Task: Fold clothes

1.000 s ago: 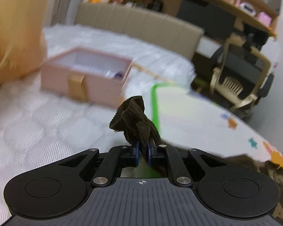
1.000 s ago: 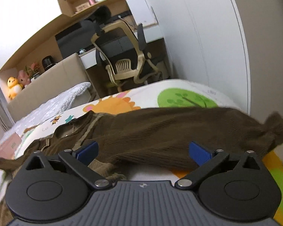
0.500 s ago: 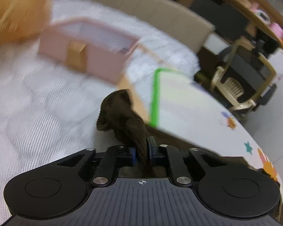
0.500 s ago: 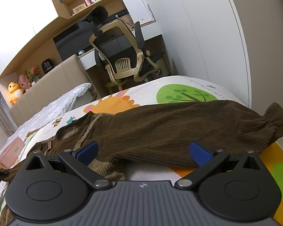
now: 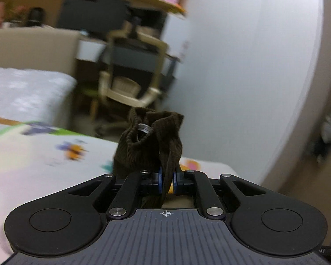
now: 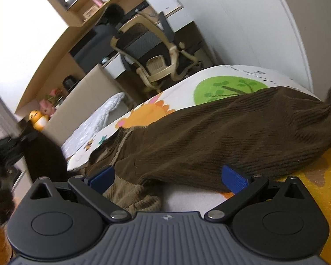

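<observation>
A brown corduroy garment lies spread across the colourful play mat. My left gripper is shut on one end of the brown garment, a bunched cuff with a metal button, and holds it lifted above the mat. My right gripper is open and empty, low over the near edge of the garment, with its blue pads on either side of the cloth. The lifted cloth also shows as a dark blurred shape at the left of the right wrist view.
A beige office chair stands by a desk beyond the mat, and it also shows in the left wrist view. A white quilted bed with a beige headboard lies left. A white wardrobe stands right. Plush toys sit behind.
My left gripper has swung to the right with the cuff, away from the pink box and toward the chair and wardrobe. My right gripper has tilted and stays open over the garment.
</observation>
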### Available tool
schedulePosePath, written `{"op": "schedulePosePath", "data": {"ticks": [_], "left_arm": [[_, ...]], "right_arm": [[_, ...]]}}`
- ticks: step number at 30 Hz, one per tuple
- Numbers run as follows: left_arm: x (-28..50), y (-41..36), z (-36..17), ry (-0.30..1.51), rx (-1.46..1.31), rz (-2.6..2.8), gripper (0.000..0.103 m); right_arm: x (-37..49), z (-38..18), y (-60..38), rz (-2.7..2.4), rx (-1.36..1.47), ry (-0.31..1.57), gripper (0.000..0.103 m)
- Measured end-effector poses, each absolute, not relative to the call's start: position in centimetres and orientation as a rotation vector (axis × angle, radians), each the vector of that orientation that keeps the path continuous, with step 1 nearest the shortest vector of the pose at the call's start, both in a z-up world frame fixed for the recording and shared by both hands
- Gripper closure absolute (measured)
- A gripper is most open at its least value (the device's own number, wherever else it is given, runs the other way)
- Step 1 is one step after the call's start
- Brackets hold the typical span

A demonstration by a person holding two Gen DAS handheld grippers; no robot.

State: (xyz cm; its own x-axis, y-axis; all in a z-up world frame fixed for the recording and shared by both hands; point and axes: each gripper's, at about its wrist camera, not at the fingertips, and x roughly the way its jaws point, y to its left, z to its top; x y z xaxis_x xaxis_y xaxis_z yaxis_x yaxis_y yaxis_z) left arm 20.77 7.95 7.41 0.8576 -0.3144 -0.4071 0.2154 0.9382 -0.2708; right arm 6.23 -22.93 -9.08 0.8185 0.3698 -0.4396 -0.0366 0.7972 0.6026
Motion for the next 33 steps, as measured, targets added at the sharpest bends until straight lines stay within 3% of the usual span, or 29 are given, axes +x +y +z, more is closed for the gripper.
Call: {"op": "schedulePosePath", "data": {"ticks": [2, 4, 8, 10, 12, 15, 20, 23, 25, 28, 33], "left_arm": [[21.9, 5.8, 5.8, 0.505, -0.229, -0.329, 0.085], [22.9, 4.2, 3.4, 0.579, -0.263, -0.408, 0.063], [23.0, 2.3, 0.3, 0.693, -0.256, -0.502, 0.048], [22.3, 2.1, 0.2, 0.688, -0.217, -0.514, 0.034], [21.5, 1.8, 0.4, 0.655, -0.123, -0.495, 0.026], [20.6, 0.6, 0.2, 0.579, 0.113, -0.429, 0.026], [21.6, -1.3, -1.6, 0.579, 0.315, -0.403, 0.030], [21.8, -1.2, -2.2, 0.570, 0.291, -0.410, 0.046], [21.8, -1.6, -2.3, 0.567, 0.316, -0.421, 0.077], [21.7, -2.6, -2.2, 0.550, 0.372, -0.429, 0.092], [22.4, -4.2, 0.4, 0.501, 0.277, -0.480, 0.095]], "right_arm": [[6.2, -9.0, -22.6, 0.248, 0.604, 0.578, 0.000], [6.2, -9.0, -22.6, 0.254, 0.608, 0.575, 0.000], [6.2, -9.2, -23.2, 0.264, 0.647, 0.561, 0.000], [6.2, -9.3, -23.2, 0.265, 0.650, 0.559, 0.000], [6.2, -9.2, -23.1, 0.264, 0.645, 0.558, 0.000], [6.2, -9.1, -22.8, 0.255, 0.632, 0.552, 0.000], [4.6, -7.1, -22.7, 0.195, 0.494, 0.474, 0.000], [3.1, -5.1, -24.0, 0.142, 0.398, 0.425, 0.000], [2.3, -4.3, -26.3, 0.075, 0.391, 0.416, 0.000], [1.5, -4.2, -30.1, -0.057, 0.438, 0.429, 0.000], [0.7, -6.4, -35.0, -0.209, 0.588, 0.473, 0.007]]}}
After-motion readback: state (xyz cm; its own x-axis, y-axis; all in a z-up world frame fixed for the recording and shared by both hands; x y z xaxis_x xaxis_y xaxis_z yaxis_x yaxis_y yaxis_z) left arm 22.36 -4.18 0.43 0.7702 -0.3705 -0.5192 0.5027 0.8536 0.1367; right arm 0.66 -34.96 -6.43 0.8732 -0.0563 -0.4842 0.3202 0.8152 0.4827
